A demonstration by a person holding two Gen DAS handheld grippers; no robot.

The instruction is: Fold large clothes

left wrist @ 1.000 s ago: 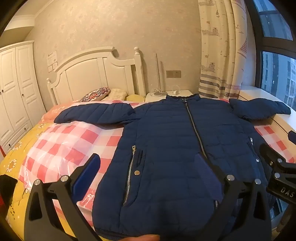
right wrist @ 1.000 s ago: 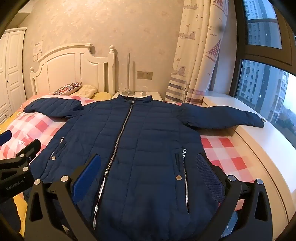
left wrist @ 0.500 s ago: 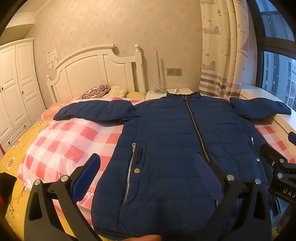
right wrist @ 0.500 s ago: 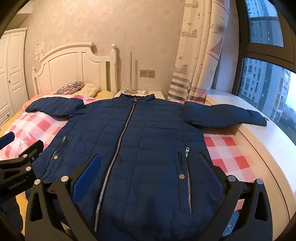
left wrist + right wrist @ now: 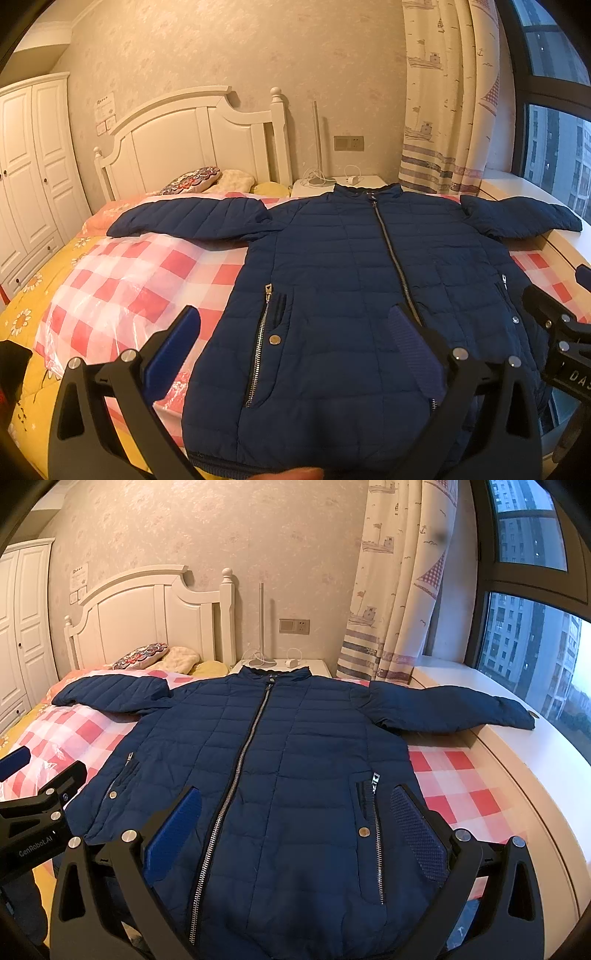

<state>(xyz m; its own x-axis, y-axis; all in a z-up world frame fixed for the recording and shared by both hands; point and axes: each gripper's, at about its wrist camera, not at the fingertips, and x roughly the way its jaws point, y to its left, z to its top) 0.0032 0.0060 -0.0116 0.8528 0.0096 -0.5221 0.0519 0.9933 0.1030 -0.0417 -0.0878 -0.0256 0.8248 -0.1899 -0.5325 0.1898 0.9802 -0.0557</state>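
A navy quilted jacket [image 5: 351,280] lies flat, front up and zipped, on the bed, with both sleeves spread out sideways; it also shows in the right wrist view [image 5: 266,760]. My left gripper [image 5: 291,332] is open and empty, hovering over the jacket's lower left part near the hem. My right gripper [image 5: 295,812] is open and empty over the lower right part. The right sleeve [image 5: 450,709] rests on the window ledge. Each gripper shows at the edge of the other's view.
The bed has a pink checked cover [image 5: 122,280] under clear plastic and a yellow quilt [image 5: 26,295]. A white headboard [image 5: 192,147], pillows [image 5: 192,179], a nightstand [image 5: 332,182], a curtain [image 5: 391,590], a window ledge [image 5: 524,753] and a wardrobe [image 5: 29,166] surround it.
Both grippers have risen or tilted slightly, so the jacket sits a little lower in both views. The jacket itself has not moved, and both grippers stay open.
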